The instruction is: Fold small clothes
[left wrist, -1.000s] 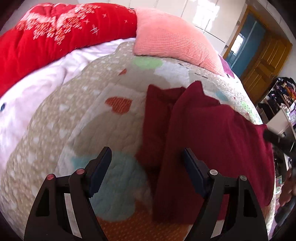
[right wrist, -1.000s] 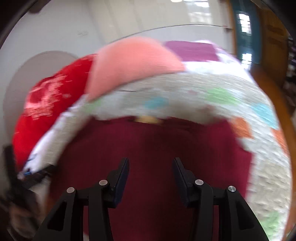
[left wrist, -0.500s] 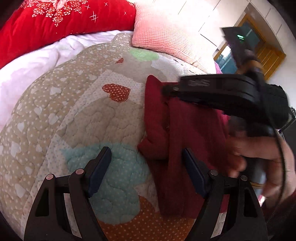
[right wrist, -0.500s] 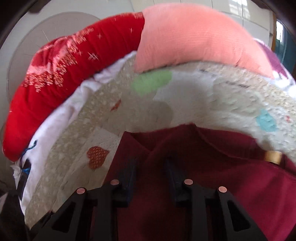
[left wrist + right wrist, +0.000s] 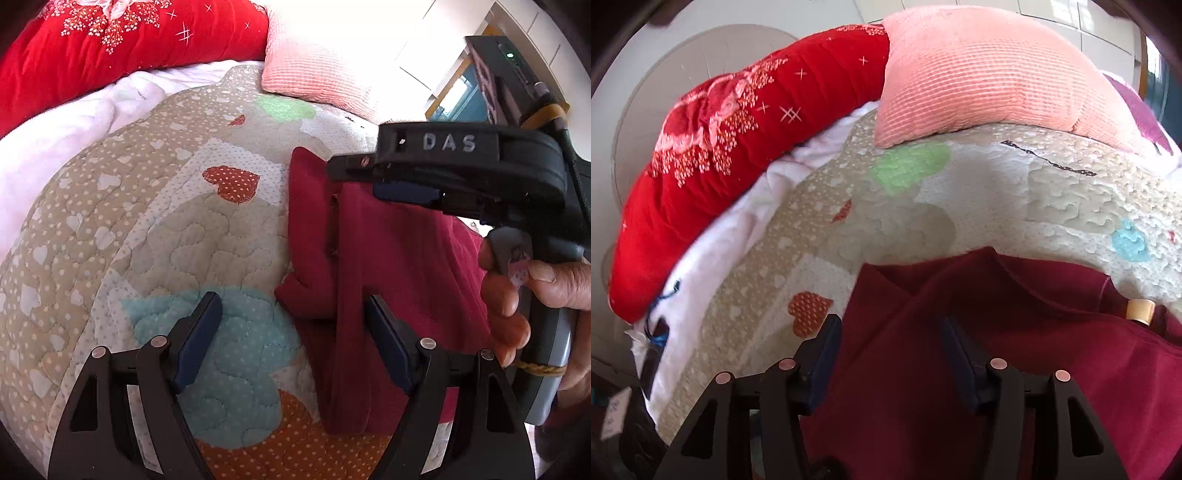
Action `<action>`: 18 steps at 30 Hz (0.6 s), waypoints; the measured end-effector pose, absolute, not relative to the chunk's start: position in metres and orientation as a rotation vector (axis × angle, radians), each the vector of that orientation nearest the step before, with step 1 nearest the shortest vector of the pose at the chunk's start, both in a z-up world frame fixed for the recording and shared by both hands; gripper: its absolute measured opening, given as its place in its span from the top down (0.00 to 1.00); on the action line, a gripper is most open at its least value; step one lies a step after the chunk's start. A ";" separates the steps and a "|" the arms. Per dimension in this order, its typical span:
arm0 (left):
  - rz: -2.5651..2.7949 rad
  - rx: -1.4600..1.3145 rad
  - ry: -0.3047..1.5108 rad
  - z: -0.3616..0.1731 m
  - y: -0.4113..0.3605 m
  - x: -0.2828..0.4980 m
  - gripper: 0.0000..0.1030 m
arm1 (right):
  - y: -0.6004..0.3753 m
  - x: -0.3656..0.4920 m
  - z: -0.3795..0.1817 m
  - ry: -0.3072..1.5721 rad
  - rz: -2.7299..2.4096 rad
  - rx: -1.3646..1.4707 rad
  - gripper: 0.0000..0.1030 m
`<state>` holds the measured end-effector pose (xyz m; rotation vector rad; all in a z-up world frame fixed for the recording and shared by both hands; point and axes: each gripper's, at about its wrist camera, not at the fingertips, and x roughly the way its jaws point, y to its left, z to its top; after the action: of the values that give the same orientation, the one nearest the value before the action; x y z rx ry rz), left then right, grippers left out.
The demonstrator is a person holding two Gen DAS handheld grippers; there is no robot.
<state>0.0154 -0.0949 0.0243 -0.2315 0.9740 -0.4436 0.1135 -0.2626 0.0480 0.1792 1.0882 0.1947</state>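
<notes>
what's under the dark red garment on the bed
The dark red garment lies on a quilt patterned with hearts, which shows all around it. One side is folded over onto itself. Whatever sits beneath the cloth itself is covered.

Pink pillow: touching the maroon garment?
Apart. The right wrist view shows a wide band of bare quilt between the pink pillow and the maroon garment.

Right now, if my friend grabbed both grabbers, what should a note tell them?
Left gripper: open, holding nothing, over the quilt beside the dark red garment.
Right gripper: jaws opening, cloth between them, over the garment's folded edge.
Garment lies on the quilt below the pink pillow.
Done: one side folded over.
Left: remaining folds and smoothing.
</notes>
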 end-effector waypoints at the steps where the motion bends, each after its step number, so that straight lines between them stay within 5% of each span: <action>1: -0.443 -0.229 0.973 0.024 -0.095 0.015 0.22 | -0.261 0.114 0.045 1.102 0.192 0.174 0.46; 6: -0.442 -0.229 0.973 0.024 -0.095 0.015 0.22 | -0.257 0.117 0.040 1.119 0.189 0.157 0.38; 18: -0.494 -0.284 0.982 0.026 -0.095 0.015 0.21 | -0.280 0.104 0.057 1.039 0.179 0.292 0.38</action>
<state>0.0150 -0.0949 0.0263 -0.2837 0.9822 -0.4936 0.1042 -0.2796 0.0568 0.2920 1.0391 0.1790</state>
